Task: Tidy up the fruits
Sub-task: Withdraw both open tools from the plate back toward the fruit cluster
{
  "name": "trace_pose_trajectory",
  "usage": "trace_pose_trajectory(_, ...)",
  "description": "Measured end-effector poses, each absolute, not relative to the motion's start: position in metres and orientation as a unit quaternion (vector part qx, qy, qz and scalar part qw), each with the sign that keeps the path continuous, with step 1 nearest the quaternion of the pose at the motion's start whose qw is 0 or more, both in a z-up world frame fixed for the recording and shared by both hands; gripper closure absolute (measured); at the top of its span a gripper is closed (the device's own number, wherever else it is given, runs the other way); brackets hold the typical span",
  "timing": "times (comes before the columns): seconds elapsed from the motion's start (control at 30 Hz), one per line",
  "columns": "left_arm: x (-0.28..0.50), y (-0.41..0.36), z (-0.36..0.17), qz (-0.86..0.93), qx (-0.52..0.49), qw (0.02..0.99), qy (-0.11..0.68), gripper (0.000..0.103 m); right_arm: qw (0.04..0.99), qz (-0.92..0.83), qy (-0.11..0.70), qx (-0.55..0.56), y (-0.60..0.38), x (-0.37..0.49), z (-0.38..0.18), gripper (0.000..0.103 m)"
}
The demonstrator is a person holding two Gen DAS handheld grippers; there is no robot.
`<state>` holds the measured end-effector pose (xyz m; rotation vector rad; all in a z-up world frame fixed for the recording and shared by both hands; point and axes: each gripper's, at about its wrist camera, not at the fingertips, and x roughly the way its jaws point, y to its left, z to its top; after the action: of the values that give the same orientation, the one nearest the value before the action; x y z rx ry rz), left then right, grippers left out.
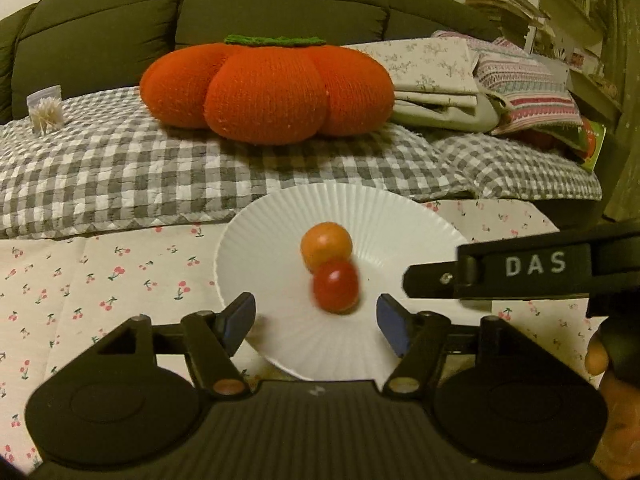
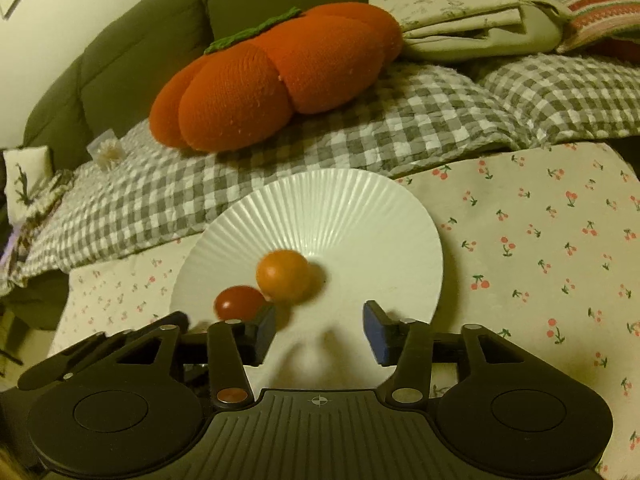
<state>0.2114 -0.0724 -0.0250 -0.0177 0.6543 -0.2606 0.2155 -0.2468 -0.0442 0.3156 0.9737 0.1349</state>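
**Two small fruits released on the white plate**

A white ribbed plate [image 1: 280,216] is seen on a cloth with a cherry print [image 1: 100,280], in front of a grey checked blanket [image 1: 120,176]. On the plate two small round fruits are lying: an orange fruit [image 1: 326,246] and a red fruit [image 1: 335,286]. In both views they appear to be touching each other. The red one is blurred in the left wrist view and the orange one a little in the right wrist view, so it is judged that they are perhaps not settled.

The left gripper [image 1: 316,320] is held low over the near edge of the plate. Its fingers are spread, and the red fruit is seen just beyond the gap between them, with no pad pressing on it. The right gripper [image 2: 320,330] is held over the same plate from the other side. Its fingers are spread too, and nothing is pinched; the orange fruit [image 2: 283,276] lies just beyond its left pad, and the red fruit [image 2: 236,302] further to the left.

The step in hand is judged to be the release of the fruits onto the plate. For the next move both grippers should be drawn back without the fruits being pushed, since round fruits roll easily on a shallow plate. Whether more fruit is waiting cannot be told.

A large knitted orange cushion [image 1: 266,88] is lying on the blanket behind.
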Motion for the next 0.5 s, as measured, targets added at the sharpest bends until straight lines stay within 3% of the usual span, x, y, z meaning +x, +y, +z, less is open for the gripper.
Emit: trace_pose_trajectory(0.5, 0.187, -0.018, 0.000, -0.100, -0.083, 0.940, 0.315, 0.032, 0.870, 0.035, 0.450, 0.200, -0.270, 0.184, -0.015, 0.048)
